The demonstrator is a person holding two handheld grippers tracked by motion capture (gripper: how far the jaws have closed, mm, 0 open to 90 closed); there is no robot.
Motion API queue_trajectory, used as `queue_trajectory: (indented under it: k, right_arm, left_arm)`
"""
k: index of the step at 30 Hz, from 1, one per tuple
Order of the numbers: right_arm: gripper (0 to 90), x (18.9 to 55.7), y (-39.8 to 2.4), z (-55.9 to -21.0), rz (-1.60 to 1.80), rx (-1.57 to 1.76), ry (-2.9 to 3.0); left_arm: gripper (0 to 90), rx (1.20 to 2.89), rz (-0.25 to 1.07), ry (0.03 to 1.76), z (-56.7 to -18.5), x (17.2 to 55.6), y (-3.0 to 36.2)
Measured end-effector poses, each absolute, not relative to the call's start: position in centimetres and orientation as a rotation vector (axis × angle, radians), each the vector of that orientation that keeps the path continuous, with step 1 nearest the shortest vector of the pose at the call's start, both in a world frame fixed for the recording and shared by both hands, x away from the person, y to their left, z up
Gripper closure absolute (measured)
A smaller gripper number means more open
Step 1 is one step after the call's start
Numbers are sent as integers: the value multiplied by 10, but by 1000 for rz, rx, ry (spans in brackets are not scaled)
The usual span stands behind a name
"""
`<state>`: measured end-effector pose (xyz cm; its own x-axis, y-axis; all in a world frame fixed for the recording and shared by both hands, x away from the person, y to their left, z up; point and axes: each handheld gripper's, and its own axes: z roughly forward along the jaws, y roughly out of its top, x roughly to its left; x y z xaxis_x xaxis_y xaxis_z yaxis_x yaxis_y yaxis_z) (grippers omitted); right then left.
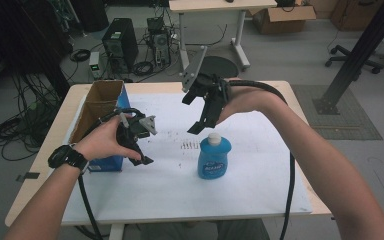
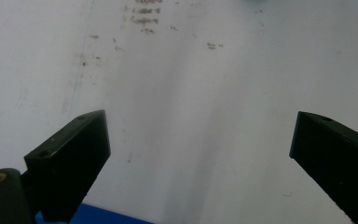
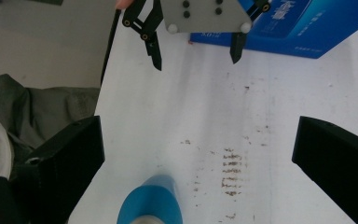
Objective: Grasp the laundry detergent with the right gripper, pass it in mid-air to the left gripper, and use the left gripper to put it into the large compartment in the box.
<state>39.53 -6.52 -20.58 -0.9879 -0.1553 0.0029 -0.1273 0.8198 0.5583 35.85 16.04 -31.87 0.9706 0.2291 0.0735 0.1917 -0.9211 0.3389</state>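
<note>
A blue bottle (image 1: pixel 214 157) with a white cap stands upright near the middle of the high view, on the white sheet (image 1: pixel 260 190) that covers the table. The right gripper (image 1: pixel 198 125) hangs just above and left of the cap, jaws spread wide and pinching nothing; in the right gripper view the bottle (image 3: pixel 151 203) sits at the bottom centre, between the two jaws but apart from both. The left gripper (image 1: pixel 144 159) is at the left of the high view, beside the open blue carton (image 1: pixel 111 105), its jaws also spread and empty. In the left gripper view, bare stained sheet (image 2: pixel 191 93) lies between them.
</note>
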Motion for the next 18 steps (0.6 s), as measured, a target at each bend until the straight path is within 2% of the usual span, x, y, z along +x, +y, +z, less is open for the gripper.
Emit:
queue_trajectory:
  k: [9,18]
  right_arm:
    - [15,395,-96,-190,-1085,228,-2908]
    - [16,398,-125,-194,-1211,175,-2878]
  left_arm:
    - [56,2773,163,312,-316,359,160]
    - [55,2769,178,330,-312,356,163]
